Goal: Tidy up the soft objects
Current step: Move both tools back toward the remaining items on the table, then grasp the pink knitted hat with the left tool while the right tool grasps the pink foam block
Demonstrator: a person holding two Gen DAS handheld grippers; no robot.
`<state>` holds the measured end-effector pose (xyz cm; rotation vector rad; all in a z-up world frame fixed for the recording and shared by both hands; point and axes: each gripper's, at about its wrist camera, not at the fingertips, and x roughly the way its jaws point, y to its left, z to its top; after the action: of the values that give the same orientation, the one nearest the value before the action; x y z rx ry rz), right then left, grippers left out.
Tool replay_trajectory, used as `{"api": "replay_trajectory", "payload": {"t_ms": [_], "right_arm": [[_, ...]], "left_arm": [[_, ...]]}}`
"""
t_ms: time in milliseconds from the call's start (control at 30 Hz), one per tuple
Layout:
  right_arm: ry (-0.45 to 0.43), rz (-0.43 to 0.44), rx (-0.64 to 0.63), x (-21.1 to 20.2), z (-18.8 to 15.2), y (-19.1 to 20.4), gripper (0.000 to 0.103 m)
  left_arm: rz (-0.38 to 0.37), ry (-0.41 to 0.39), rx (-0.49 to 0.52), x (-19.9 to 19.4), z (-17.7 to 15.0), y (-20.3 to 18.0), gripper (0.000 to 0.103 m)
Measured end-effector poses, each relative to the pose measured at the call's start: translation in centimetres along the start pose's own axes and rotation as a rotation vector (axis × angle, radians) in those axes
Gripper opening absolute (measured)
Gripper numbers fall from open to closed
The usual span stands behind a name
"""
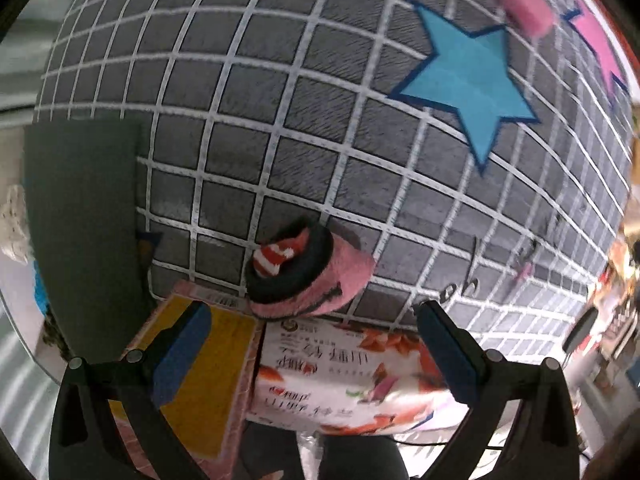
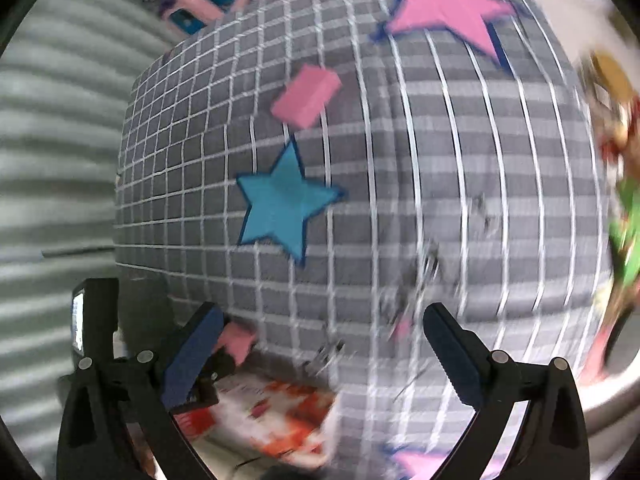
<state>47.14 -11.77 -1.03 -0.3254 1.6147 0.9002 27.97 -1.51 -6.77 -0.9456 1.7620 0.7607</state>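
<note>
A rolled pink and black sock bundle (image 1: pixel 308 272) with a red-and-white striped piece inside lies on the grey checked blanket (image 1: pixel 280 120), at the edge of a printed white-and-orange soft pack (image 1: pixel 344 376). My left gripper (image 1: pixel 312 344) is open and empty, just short of the bundle, above the pack. A pink sponge block (image 1: pixel 528 10) lies far right on the blanket; it also shows in the right wrist view (image 2: pixel 306 96). My right gripper (image 2: pixel 320 356) is open and empty above the blanket (image 2: pixel 440 200). The pack (image 2: pixel 276 412) and the sock bundle (image 2: pixel 236 342) sit at its lower left.
Blue (image 1: pixel 468 76) and pink (image 1: pixel 600 40) star patches mark the blanket. A yellow box (image 1: pixel 200 364) lies left of the pack. A dark green panel (image 1: pixel 80 220) stands at left. Colourful toys (image 2: pixel 620 200) sit at the right edge. A pink stool (image 2: pixel 204 0) stands beyond the blanket.
</note>
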Motion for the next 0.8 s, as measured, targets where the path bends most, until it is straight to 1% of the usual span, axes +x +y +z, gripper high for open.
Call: {"api": "replay_trajectory", "payload": {"t_ms": [100,200,367,433,500,600,667,733,800], "right_arm": [[-0.031,-0.057,-0.159,0.9,2.4,1.3,0.101],[-0.04,-0.095,-0.292,2.5,4.8,2.4,0.101],[-0.058,-0.161,-0.461,5.4,8.1,3.7,0.101],[-0.057,-0.182,-0.511,6.5,9.2,4.1,0.101],[-0.075,-0.201,-0.553,7.4,10.4,4.3,0.101],[-0.073,-0.202,-0.576,8.6,12.1,4.5,0.101],[-0.066,-0.188,-0.596,9.4,13.0,4.7,0.101],[-0.069,-0.185,-0.636,10.1,13.3,5.0,0.101],[-0.046,-0.204,-0.681,11.4,13.4,5.6,0.101]], "left_arm": [[-0.006,0.018,-0.058,1.1,0.2,0.2,0.103],[-0.016,0.028,-0.116,2.0,0.3,0.4,0.103],[-0.044,0.028,-0.194,2.9,0.3,0.7,0.103],[-0.047,0.017,-0.221,3.0,0.4,0.9,0.103],[-0.05,0.006,-0.242,3.1,0.8,1.1,0.103],[-0.046,0.004,-0.273,3.2,1.4,1.6,0.103],[-0.047,0.005,-0.292,4.0,1.2,1.1,0.103],[-0.036,0.002,-0.311,4.7,1.4,1.0,0.103],[-0.035,0.001,-0.315,5.2,1.3,0.9,0.103]]}}
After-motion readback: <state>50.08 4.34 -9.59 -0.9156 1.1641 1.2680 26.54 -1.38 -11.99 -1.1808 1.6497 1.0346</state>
